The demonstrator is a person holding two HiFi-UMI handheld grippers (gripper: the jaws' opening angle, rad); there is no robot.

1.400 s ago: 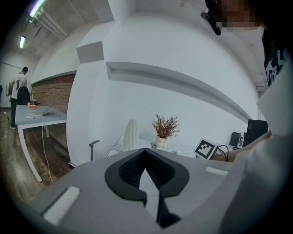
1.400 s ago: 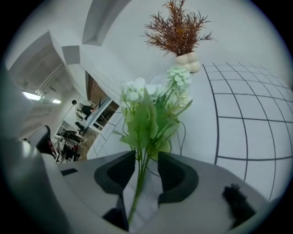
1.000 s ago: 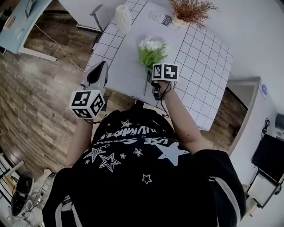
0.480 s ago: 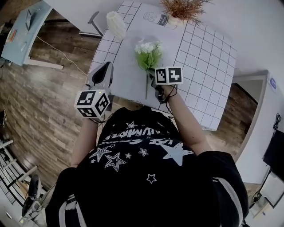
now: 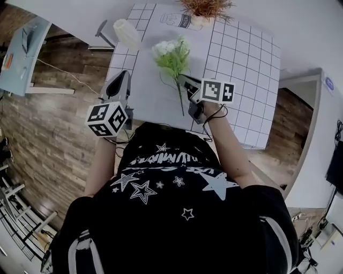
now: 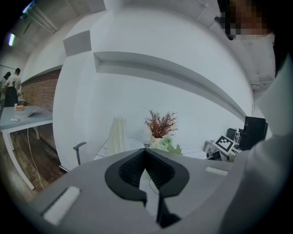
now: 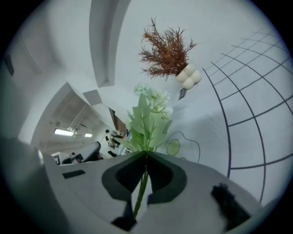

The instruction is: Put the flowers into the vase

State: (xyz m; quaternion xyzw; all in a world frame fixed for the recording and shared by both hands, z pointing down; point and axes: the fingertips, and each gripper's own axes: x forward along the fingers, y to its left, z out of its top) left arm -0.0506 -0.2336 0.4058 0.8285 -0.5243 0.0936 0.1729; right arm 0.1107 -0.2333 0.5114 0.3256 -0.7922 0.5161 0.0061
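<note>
A bunch of white flowers (image 5: 171, 53) with green leaves hangs above the checked table (image 5: 241, 64), its thin stem running down past my right gripper (image 5: 183, 81). In the right gripper view the jaws of that gripper (image 7: 145, 153) are shut on the green stem, and the flowers (image 7: 149, 114) stand up just beyond the tips. The tall white ribbed vase (image 5: 127, 33) stands at the table's far left corner, upright and apart from both grippers. My left gripper (image 5: 124, 75) hovers over the table's left edge, shut and empty. Ahead of this gripper (image 6: 145, 150) is the vase (image 6: 118, 135).
A white pot of dried rust-brown sprigs (image 5: 206, 10) stands at the table's far edge, to the right of the vase. A chair (image 5: 102, 35) and a pale desk (image 5: 21, 53) stand on the wooden floor to the left.
The right gripper has risen with the bunch, lifting it off the table and tilting it toward the far side. The left gripper has shifted a little along the table's left edge.
</note>
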